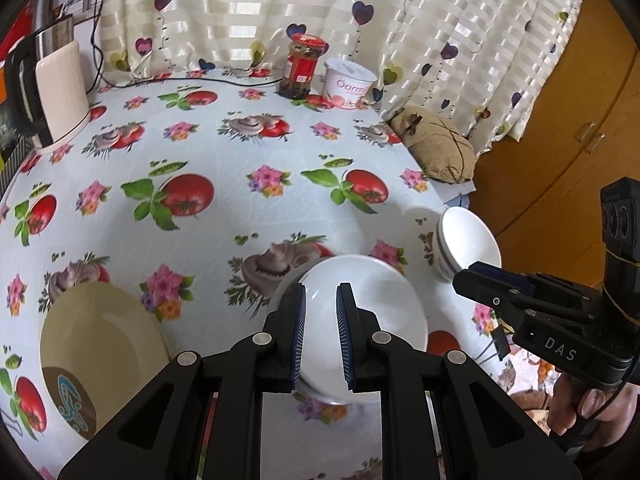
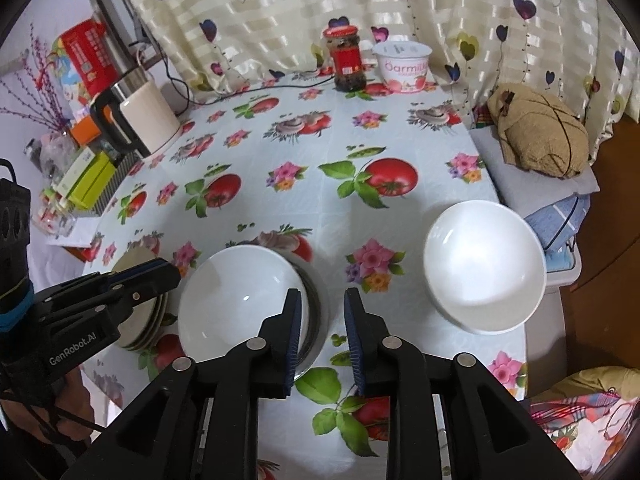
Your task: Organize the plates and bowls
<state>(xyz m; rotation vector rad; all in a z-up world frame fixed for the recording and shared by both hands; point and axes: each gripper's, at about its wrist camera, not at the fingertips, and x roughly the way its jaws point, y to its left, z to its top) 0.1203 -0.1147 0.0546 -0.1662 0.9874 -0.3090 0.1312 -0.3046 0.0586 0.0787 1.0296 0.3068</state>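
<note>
Bowls half sorted, both hands free

My left gripper (image 1: 320,336) and right gripper (image 2: 322,340) hang slightly parted, empty. Centre bowl (image 2: 240,300) nests on the tabletop (image 2: 280,184); the edge bowl (image 2: 484,268) remains, plates (image 2: 148,316) stacked left.

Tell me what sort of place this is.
Probably a home dining or kitchen corner. A table under a vegetable-print oilcloth stands against a heart-patterned curtain. An electric kettle, a sauce jar and a yogurt tub sit at the back, white bowls in front.
</note>
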